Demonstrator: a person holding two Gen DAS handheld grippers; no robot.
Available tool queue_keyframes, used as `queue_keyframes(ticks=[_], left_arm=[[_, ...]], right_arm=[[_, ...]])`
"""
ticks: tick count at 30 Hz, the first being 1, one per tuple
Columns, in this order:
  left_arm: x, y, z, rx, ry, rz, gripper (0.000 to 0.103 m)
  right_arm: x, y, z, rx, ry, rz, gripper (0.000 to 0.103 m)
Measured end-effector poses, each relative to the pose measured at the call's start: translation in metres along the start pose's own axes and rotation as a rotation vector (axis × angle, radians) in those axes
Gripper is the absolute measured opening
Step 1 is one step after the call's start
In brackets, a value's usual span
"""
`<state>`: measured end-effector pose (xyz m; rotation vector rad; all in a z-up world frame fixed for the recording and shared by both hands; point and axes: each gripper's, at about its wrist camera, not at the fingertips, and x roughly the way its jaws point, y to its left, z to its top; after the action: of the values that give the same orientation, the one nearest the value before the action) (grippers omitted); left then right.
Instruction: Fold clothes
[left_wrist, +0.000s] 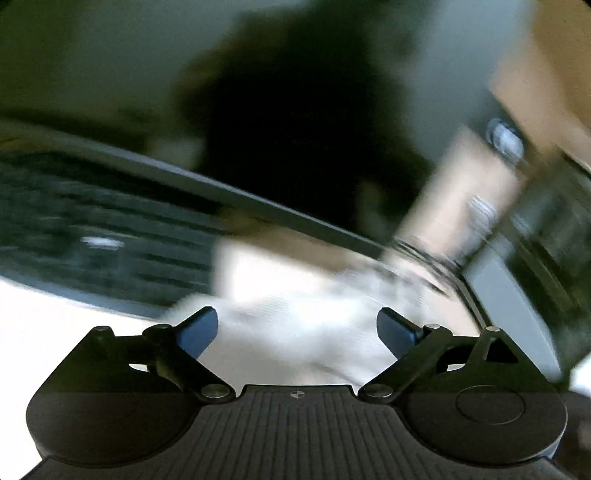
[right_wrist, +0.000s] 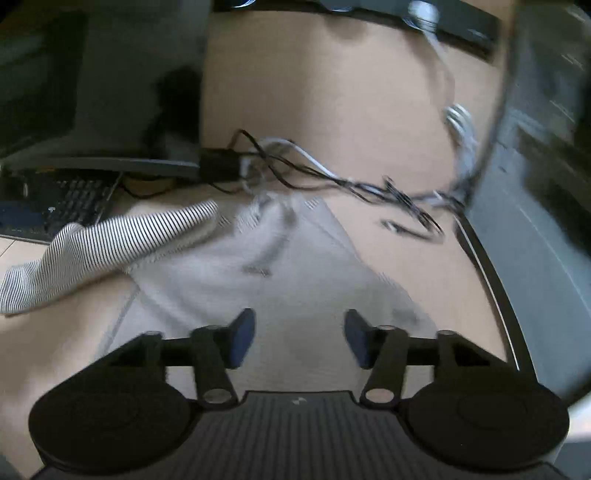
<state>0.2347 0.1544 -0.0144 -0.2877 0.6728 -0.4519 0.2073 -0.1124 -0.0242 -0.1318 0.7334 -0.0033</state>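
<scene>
On the tabletop (right_wrist: 369, 96), a pale garment (right_wrist: 229, 280) is lying beside a striped cloth (right_wrist: 92, 251); the right claw (right_wrist: 299, 338) and left claw (left_wrist: 297, 326) are both hovering spread, gripping nothing.

The left gripper (left_wrist: 297, 332) has a black body with a ribbed centre plate bearing a small crosshair mark, two round black discs at its sides, and black linkage arms pinned with silver screws. Its fingers (left_wrist: 201, 330) carry blue pads. The right gripper (right_wrist: 299, 338) looks the same: ribbed plate, black discs, silver pivot screws, blue-padded fingers (right_wrist: 242, 338).
</scene>
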Motion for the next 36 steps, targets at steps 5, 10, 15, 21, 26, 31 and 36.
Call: queue_keyframes(ticks=[5, 10, 15, 21, 26, 31, 36], left_arm=[[0.019, -0.086, -0.05, 0.323, -0.113, -0.067, 0.101], [0.037, -0.099, -0.065, 0.312, -0.116, -0.132, 0.102], [0.049, -0.096, -0.078, 0.305, -0.047, -0.111, 0.102], [0.047, -0.086, -0.094, 0.325, 0.033, -0.075, 0.102], [0.026, -0.069, -0.106, 0.323, 0.091, -0.059, 0.103], [0.027, -0.057, -0.083, 0.323, 0.085, -0.013, 0.103], [0.062, -0.052, -0.038, 0.416, 0.111, 0.109, 0.103]], right_arm=[[0.065, 0.011, 0.014, -0.108, 0.082, 0.007, 0.06], [0.078, -0.004, 0.008, -0.357, 0.089, 0.01, 0.009], [0.08, -0.065, 0.04, -0.559, 0.001, -0.263, 0.005], [0.095, -0.102, 0.05, -0.46, 0.032, -0.334, 0.005], [0.109, -0.087, 0.019, -0.515, 0.102, -0.328, 0.005], [0.098, -0.088, 0.024, -0.374, 0.116, -0.282, 0.008], [0.052, -0.068, 0.043, -0.23, 0.006, -0.011, 0.027]])
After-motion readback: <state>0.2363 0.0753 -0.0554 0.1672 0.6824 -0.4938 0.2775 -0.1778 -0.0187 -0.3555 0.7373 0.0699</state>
